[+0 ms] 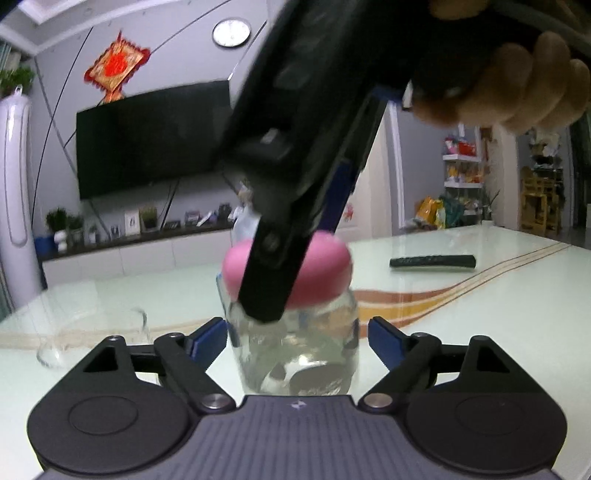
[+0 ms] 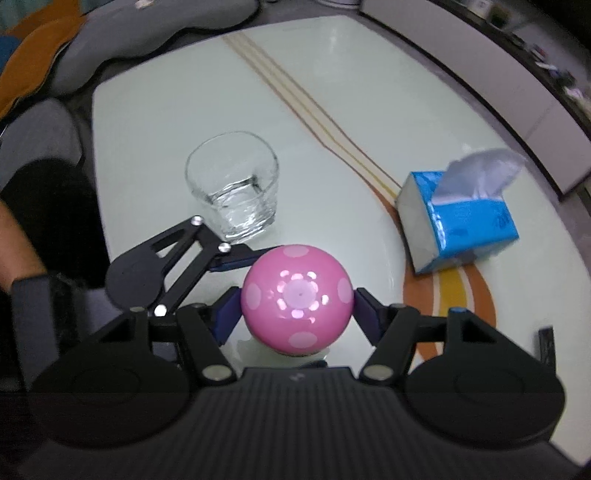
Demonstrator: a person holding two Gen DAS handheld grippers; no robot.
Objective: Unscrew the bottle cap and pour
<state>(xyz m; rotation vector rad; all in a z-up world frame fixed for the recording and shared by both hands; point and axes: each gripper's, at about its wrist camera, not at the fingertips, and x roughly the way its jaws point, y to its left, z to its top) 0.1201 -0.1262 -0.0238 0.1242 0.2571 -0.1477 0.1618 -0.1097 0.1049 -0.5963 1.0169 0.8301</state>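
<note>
A clear glass bottle (image 1: 295, 354) with a round pink dotted cap (image 1: 325, 269) stands on the table. My left gripper (image 1: 297, 341) has its blue pads against the bottle's body on both sides. My right gripper (image 2: 297, 301) comes down from above, its pads on either side of the pink cap (image 2: 297, 299); in the left wrist view it (image 1: 269, 280) crosses in front of the cap. An empty clear drinking glass (image 2: 232, 184) stands just beyond the bottle, and shows faintly at the left of the left wrist view (image 1: 92, 336).
A blue tissue box (image 2: 458, 218) lies on the pale table (image 2: 177, 110) to the right. A black remote control (image 1: 432, 262) lies farther back on the table. Grey cushioned seats (image 2: 122, 33) edge the table's far side.
</note>
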